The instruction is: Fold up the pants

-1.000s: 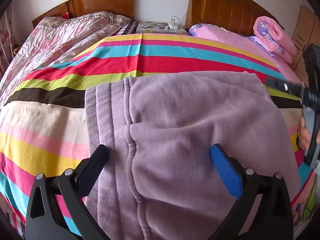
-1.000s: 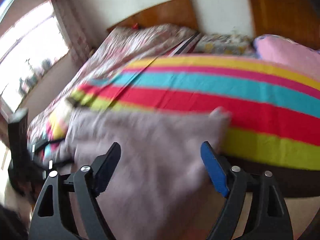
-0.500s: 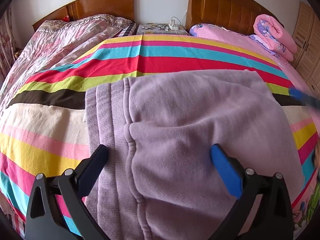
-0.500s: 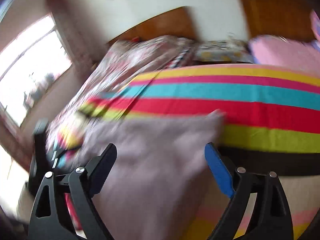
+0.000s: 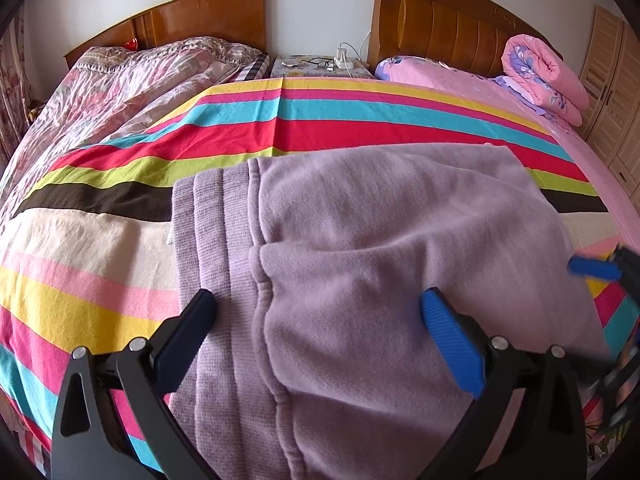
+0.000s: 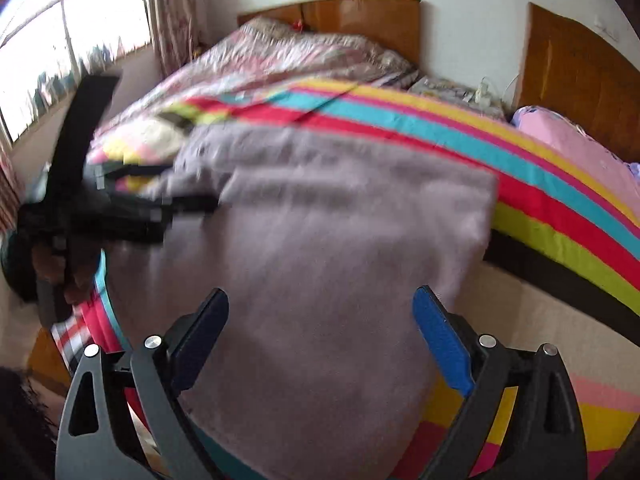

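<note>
Lilac fleece pants (image 5: 360, 264) lie folded on the striped bedspread (image 5: 280, 120), ribbed waistband (image 5: 216, 248) to the left. My left gripper (image 5: 318, 320) is open and empty, just above the near part of the pants. My right gripper (image 6: 320, 320) is open and empty over the pants (image 6: 320, 240) from the right side; its view is motion-blurred. The right gripper's blue finger shows at the right edge of the left wrist view (image 5: 592, 268). The left gripper shows in the right wrist view (image 6: 120, 208) at the left.
A second bed with a floral quilt (image 5: 132, 76) is at the left. A nightstand (image 5: 320, 66) stands between two wooden headboards. A rolled pink blanket (image 5: 544, 72) lies far right. A window (image 6: 48, 48) is at the left of the right wrist view.
The right gripper has swung down and toward the pants' right edge and re-entered the left wrist view lower down. The left gripper and the pants have stayed put.
</note>
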A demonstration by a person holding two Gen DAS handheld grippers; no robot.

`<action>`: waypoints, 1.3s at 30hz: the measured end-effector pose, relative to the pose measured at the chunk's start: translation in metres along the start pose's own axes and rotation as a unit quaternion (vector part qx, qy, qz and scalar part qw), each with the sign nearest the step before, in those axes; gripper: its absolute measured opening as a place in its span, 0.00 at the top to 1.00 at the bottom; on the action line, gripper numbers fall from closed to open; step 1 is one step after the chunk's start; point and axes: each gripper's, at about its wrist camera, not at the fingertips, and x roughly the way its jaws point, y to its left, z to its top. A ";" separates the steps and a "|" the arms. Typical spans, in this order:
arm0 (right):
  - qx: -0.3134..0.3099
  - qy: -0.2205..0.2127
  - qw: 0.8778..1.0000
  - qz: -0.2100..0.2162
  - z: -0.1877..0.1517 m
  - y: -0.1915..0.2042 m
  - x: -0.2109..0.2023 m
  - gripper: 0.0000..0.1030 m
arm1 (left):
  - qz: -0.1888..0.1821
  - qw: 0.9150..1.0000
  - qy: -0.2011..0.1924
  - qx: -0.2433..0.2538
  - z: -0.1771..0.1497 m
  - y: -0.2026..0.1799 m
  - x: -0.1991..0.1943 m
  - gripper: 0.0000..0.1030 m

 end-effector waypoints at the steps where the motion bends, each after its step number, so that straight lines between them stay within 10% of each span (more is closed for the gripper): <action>1: -0.006 0.007 1.000 -0.006 -0.003 0.002 0.004 0.12 | -0.001 1.000 -0.001 0.000 0.000 0.000 0.000 0.01; 18: 0.011 -0.020 1.000 -0.019 -0.020 0.010 -0.010 0.11 | 0.038 0.998 -0.023 -0.032 -0.008 0.001 -0.020 0.01; 21: 0.016 -0.058 0.998 -0.009 -0.027 0.012 -0.038 0.11 | -0.030 0.995 -0.071 -0.064 -0.020 0.003 -0.062 0.01; 25: 0.016 -0.024 0.999 -0.022 -0.049 0.006 -0.033 0.09 | 0.008 1.000 -0.014 0.004 -0.042 -0.015 -0.039 0.01; 29: 0.041 0.014 0.999 -0.016 -0.065 -0.002 -0.024 0.05 | 0.079 0.993 -0.047 0.077 -0.061 -0.038 -0.041 0.01; 39: 0.072 -0.140 0.986 -0.062 -0.069 0.001 -0.113 0.05 | 0.110 0.979 -0.172 -0.016 -0.055 -0.038 -0.156 0.01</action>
